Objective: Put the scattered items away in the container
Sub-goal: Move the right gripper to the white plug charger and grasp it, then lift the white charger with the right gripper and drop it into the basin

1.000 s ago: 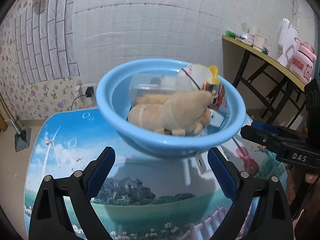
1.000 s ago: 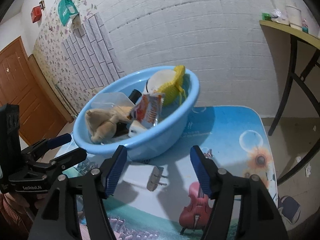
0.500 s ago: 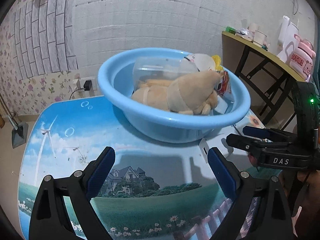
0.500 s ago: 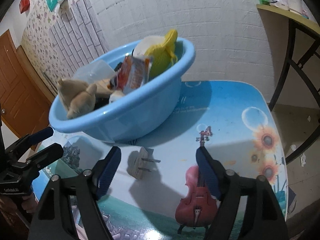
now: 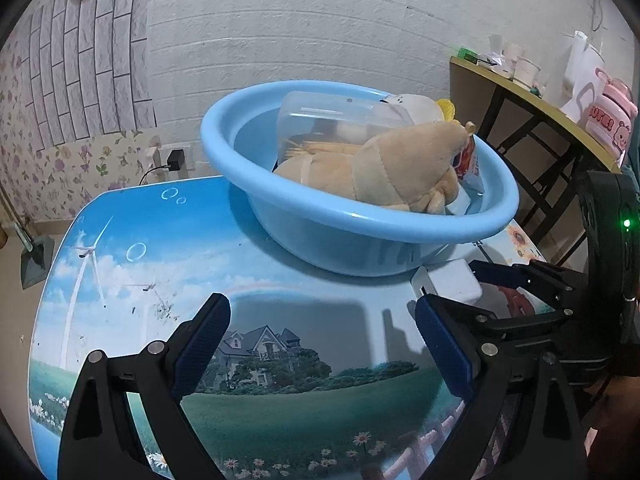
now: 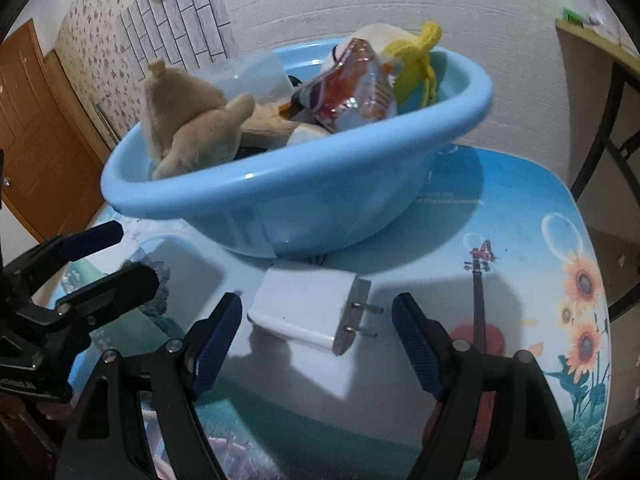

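Note:
A light blue basin (image 5: 360, 232) (image 6: 320, 196) stands on the picture-printed table (image 5: 160, 248). It holds a tan plush toy (image 5: 384, 168) (image 6: 188, 128), a clear plastic box (image 5: 328, 116), a snack packet (image 6: 352, 88) and a yellow-white toy (image 6: 412, 56). A white plug charger (image 6: 308, 308) (image 5: 452, 284) lies on the table by the basin's base. My right gripper (image 6: 316, 340) is open, with the charger between its fingertips. My left gripper (image 5: 324, 340) is open and empty, low over the table in front of the basin.
A side table (image 5: 532, 92) with cups and a pink bag stands at the right by the white brick wall. A wall socket with a black plug (image 5: 174, 158) is at the back left. A brown door (image 6: 32, 128) is at the left.
Both grippers have dropped lower and moved in. The right gripper has closed in on the charger, which now lies between its open fingers. The left gripper has shifted left of the basin.

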### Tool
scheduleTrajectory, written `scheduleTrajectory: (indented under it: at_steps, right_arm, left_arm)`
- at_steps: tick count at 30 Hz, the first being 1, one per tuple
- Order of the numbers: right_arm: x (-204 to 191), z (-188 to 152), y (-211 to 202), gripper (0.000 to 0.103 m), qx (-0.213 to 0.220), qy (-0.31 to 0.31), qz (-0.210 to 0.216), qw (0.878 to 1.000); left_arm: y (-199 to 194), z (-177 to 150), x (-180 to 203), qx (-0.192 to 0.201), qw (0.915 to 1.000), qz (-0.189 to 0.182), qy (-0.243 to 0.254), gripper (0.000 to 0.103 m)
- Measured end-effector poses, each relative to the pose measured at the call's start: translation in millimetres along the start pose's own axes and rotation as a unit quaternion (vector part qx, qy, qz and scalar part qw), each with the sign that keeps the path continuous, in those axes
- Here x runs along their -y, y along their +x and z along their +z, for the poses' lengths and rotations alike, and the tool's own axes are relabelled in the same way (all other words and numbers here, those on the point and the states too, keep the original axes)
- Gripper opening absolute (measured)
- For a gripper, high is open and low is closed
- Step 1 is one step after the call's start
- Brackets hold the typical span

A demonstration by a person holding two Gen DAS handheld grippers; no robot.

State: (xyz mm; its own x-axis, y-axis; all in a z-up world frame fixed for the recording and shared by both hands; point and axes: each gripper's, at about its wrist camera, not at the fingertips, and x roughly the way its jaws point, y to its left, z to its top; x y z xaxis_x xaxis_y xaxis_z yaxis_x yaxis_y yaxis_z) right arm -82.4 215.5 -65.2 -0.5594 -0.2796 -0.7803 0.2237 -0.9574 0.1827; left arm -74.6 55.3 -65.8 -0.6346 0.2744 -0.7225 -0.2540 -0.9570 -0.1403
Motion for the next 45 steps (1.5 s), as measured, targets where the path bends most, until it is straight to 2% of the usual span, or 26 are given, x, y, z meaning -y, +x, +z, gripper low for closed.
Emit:
scheduleTrajectory:
  at_steps: [4,7,8,9,10,16,21,26,36,40,45]
  right_arm:
    - [-1.1,0.7,2.8,0.078,-0.001,-0.005,-0.022,1.000]
    - [0.2,0.0,2.9,0.078,0.001,0.000,-0.017,1.000]
    - [2.6,0.3,1.7,0.077,0.002,0.002,-0.012,1.000]
    - [3.7,0.0,0.4,0.068,0.003,0.005,-0.002,1.000]
    - [4.1,0.1,-0.4,0.064,0.000,0.007,0.001,1.000]
    - [1.1,-0.7,-8.8,0.064,0.000,0.016,0.011,1.000]
    - [-5.6,-1.2,-29.3,0.064,0.028,0.000,0.036,0.999]
    - [-16.8,-2.5,-47.1,0.064,0.046,-0.013,0.044,0.998]
    - [-25.0,6.5,-97.9,0.064,0.102,-0.023,0.069,0.992]
    - [-21.5,7.9,-114.9,0.064,0.129,-0.021,0.072,0.989]
    - [-16.1,18.9,-115.6,0.064,0.136,-0.021,0.069,0.988]
  left_arm:
    - [0.5,-1.5,0.5,-0.001,1.0000,0.000,0.003,0.094]
    - [-1.5,-1.9,1.1,0.000,1.0000,0.001,0.005,0.094]
    - [-2.4,-1.6,1.8,0.000,1.0000,0.001,0.006,0.094]
    - [-3.9,-1.4,2.6,0.001,1.0000,0.002,0.006,0.094]
    - [-5.0,-1.2,2.7,0.002,1.0000,0.003,0.007,0.094]
    - [-15.9,0.5,4.7,0.011,0.9999,0.004,0.010,0.094]
    - [-27.5,-1.7,8.0,0.020,0.9997,-0.001,0.014,0.094]
    - [-37.8,-1.8,11.4,0.029,0.9994,-0.003,0.017,0.094]
    - [-69.2,11.0,16.2,0.079,0.9960,-0.025,0.032,0.094]
    - [-70.7,17.9,17.8,0.087,0.9950,-0.020,0.044,0.094]
    - [-64.0,25.7,19.8,0.088,0.9942,-0.023,0.058,0.094]
